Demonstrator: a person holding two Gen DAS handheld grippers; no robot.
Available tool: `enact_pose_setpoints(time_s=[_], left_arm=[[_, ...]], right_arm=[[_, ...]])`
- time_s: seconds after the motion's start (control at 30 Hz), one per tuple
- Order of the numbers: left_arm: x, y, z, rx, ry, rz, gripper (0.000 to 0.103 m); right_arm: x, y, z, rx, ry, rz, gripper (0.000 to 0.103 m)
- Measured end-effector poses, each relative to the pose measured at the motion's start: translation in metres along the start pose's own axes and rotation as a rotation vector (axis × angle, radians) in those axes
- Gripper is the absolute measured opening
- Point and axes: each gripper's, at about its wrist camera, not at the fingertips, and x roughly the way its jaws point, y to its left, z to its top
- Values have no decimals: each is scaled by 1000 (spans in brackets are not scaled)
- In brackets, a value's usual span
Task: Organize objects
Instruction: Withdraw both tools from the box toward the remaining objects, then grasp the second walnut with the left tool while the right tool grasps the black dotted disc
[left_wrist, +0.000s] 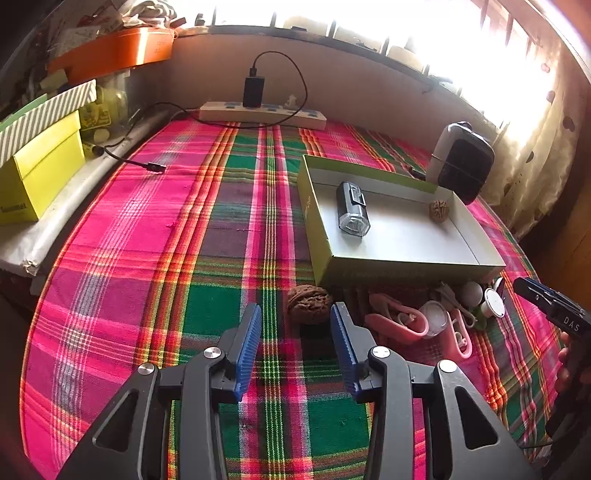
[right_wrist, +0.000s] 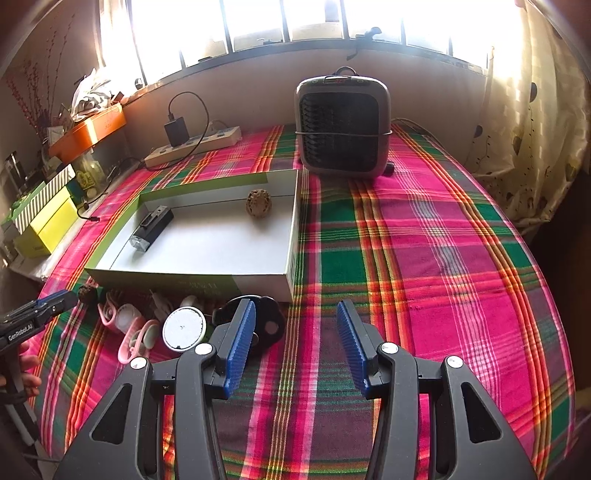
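A brown walnut (left_wrist: 309, 305) lies on the plaid cloth just in front of my left gripper (left_wrist: 296, 309), between its blue fingertips but untouched; the jaws stand open. Behind it is a shallow green-sided box (left_wrist: 369, 272) holding a black flashlight (left_wrist: 351, 213) and a second walnut (left_wrist: 438, 210). In the right wrist view my right gripper (right_wrist: 295, 314) is open over bare cloth with nothing between its pads. A black object (right_wrist: 267, 325) and a white round disc (right_wrist: 183, 328) lie just left of it, in front of the box (right_wrist: 184, 282).
Pink earphone cases (left_wrist: 402, 325) and small white items crowd the cloth before the box. A grey fan heater (right_wrist: 343, 125) stands behind it. A power strip (left_wrist: 262, 112) with a charger lies at the back, and yellow boxes (left_wrist: 40, 173) stack at the left edge.
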Motion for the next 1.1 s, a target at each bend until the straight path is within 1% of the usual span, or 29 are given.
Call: enact_pose_setpoints(time_s=[0.23,0.47,0.53,0.57,0.6,0.63,0.73,0.9,1.1], left_arm=[[9,1,5,-28,-1,-7,37],[17,-4,6,-13,16,-24,38],[19,-5,6,-8,24,-24,38],[21,-6,6,-4,27,-22,38],[22,-6,6,-2,33,-21,38],[22,-6,5,-1,30,-20,38],[22,-6,5,-3,31,-21,38],[22,-6,6,3,33,-17,38],[23,-7,6,1,32,-17,38]], right_arm=[[0,5,2,13,-13,30,47],[9,19,8,-14,-4,41,48],[14,22,9,-13,7,27,48],[15,22,10,-12,12,20,53],[17,22,10,-12,15,18,60],[18,22,10,-11,18,21,61],[21,23,9,-10,31,25,61],[27,19,7,-3,61,3,61],[25,13,2,-2,75,-28,61]])
